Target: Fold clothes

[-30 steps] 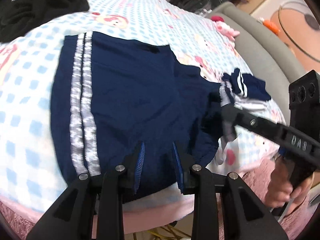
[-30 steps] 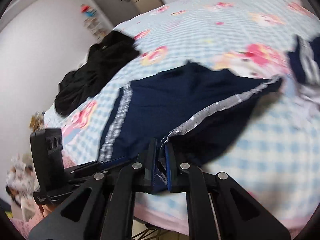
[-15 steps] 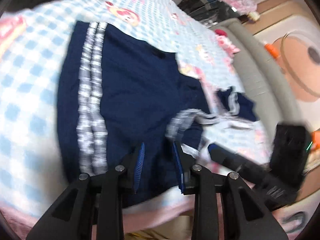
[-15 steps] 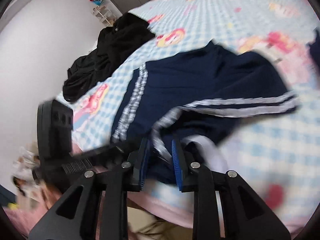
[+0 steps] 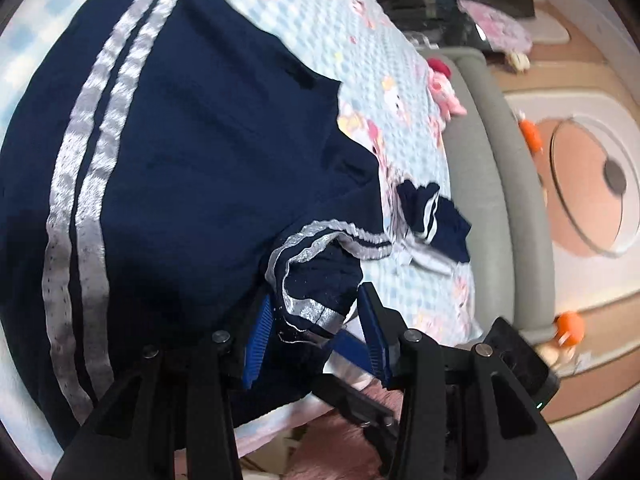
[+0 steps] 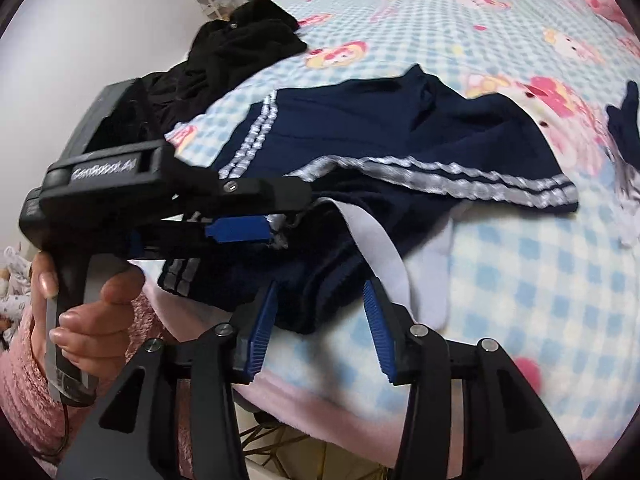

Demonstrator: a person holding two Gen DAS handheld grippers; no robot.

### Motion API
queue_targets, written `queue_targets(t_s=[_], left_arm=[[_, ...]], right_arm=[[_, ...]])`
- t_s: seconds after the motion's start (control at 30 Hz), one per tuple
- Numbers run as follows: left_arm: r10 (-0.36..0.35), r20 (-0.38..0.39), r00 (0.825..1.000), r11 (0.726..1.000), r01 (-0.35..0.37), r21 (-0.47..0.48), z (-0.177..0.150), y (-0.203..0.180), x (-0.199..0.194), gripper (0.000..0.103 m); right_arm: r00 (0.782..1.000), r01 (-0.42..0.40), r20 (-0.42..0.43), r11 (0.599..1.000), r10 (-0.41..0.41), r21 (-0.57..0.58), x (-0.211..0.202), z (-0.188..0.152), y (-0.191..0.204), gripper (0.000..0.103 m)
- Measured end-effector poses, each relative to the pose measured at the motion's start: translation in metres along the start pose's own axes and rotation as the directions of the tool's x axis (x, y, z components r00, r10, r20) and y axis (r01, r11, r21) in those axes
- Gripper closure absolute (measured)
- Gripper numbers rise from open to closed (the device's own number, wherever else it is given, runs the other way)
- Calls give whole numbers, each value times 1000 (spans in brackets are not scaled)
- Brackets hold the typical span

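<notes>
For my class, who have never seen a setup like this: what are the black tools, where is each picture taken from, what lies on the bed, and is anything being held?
A person holds a two-finger gripper in each hand; a camera on each looks along its fingers. One picture is from the left gripper, the other from the right gripper. On the checked bedsheet lie navy shorts with silver stripes, partly folded, and a black garment further back. Both grippers have just been opening: folded cloth lies between the pads, but neither seems to clamp it.
</notes>
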State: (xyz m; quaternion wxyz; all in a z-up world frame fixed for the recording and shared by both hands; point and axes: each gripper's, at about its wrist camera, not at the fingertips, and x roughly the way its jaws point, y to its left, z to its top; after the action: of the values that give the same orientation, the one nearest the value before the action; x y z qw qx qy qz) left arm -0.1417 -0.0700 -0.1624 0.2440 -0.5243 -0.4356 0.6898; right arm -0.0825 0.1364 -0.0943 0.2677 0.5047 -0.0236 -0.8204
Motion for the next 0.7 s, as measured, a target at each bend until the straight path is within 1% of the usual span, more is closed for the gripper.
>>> queue_targets(t_s=[0.07, 0.1, 0.13, 0.17, 0.2, 0.27, 0.37, 0.4, 0.47, 0.5, 0.53, 0.6, 0.63, 0.7], left_arm=[[28, 18, 999, 999, -28, -24, 0, 2, 1, 63], [43, 34, 998, 999, -42, -33, 0, 2, 0, 71], [58, 52, 997, 998, -56, -42, -1, 2, -1, 72], [37, 66, 997, 998, -34, -52, -2, 2, -3, 72], [1, 67, 998, 998, 3, -64, -3, 2, -3, 71], [-37, 55, 998, 996, 42, -79, -4, 2, -2, 71], [-69, 11, 998, 993, 70, -98, -5, 3, 6, 69], [-82, 6, 997, 991, 82, -108, -6, 3, 8, 68], [-116, 7, 993, 984, 116, -135, -7, 5, 10, 65], [-139, 11, 990, 979, 139, -152, -8, 7, 10, 60], [-150, 12, 989, 976, 150, -158, -7, 8, 10, 59], [-160, 10, 987, 973, 159, -167, -6, 10, 9, 57], [-152, 10, 988, 974, 152, -169, -5, 11, 8, 56], [-110, 6, 994, 981, 110, -158, -4, 9, 9, 58]], right_arm=[[1000, 21, -19, 1000, -21, -12, 12, 0, -1, 58], [997, 62, -37, 998, -63, -29, 18, -2, -1, 62], [995, 92, -42, 995, -94, -47, 21, -4, 0, 66], [993, 113, -34, 992, -115, -62, 20, -6, 0, 72], [992, 123, -24, 990, -125, -70, 16, -9, 1, 78], [987, 156, -19, 985, -157, -73, 10, -14, -2, 84], [974, 226, -4, 969, -228, -103, 2, -22, -3, 85], [970, 241, 2, 963, -242, -119, -1, -25, -2, 85], [964, 265, 6, 954, -267, -138, -3, -28, -1, 85], [958, 285, 8, 946, -287, -153, -5, -29, 1, 85], [956, 292, 10, 943, -294, -158, -6, -30, 1, 85], [963, 270, 14, 952, -271, -145, -11, -31, 0, 85], [968, 251, 17, 960, -250, -124, -12, -31, -4, 85], [978, 209, 25, 975, -207, -77, -15, -30, -11, 85]])
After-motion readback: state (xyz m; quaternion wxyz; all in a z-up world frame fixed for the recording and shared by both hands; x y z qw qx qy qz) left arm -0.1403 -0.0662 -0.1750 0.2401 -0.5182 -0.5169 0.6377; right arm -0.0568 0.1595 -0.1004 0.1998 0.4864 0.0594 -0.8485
